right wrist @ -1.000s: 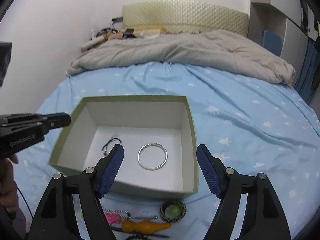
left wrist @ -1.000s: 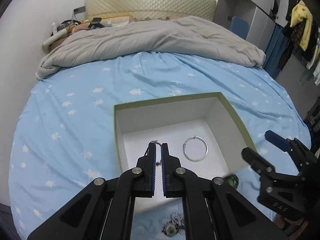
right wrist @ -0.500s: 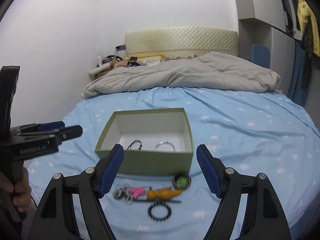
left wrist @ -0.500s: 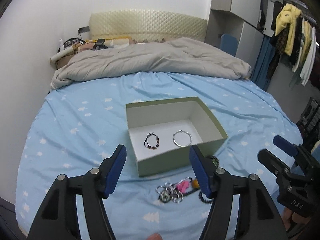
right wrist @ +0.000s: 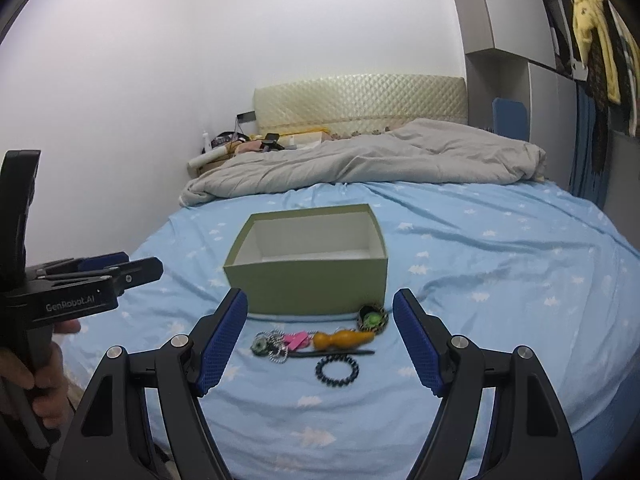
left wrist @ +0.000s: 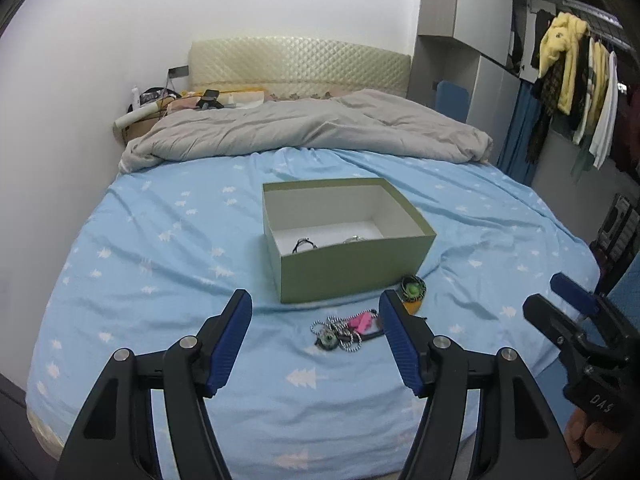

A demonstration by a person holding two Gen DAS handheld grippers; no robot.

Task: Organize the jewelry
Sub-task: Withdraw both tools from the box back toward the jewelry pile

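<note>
I have the green box [left wrist: 348, 256] sitting open near the middle of the bed [left wrist: 160, 248], somewhat toward the foot edge. From the left wrist view I can see two pieces already on its white floor: a dark cord bracelet [left wrist: 305, 245] toward the left and a silver bangle [left wrist: 355, 238] to its right, both partly hidden by the near wall. From the right wrist view the wall hides them altogether.

The rest of the jewelry lies on the blue sheet just in front of the box, toward the foot edge. A round green-centred pendant [right wrist: 373, 319] sits close to the box's near right corner. Beside it, in a row, lie an orange gourd-shaped piece [right wrist: 342, 338], a pink charm [right wrist: 297, 339] and a ball chain with a round pendant [right wrist: 267, 347], all tangled close together. A thin dark stick [right wrist: 332, 353] lies along their near side, and a black coiled hair tie [right wrist: 337, 370] rests alone nearest the foot edge.

Nothing stands between my grippers and this cluster. A rumpled grey duvet [left wrist: 304, 128] covers the head end, well apart from the box.

The left gripper [left wrist: 315, 340] hangs above the foot of the bed with its jaws spread wide, holding nothing and touching nothing. The right gripper [right wrist: 320, 344] is likewise spread wide and empty, framing the loose pieces from above.
</note>
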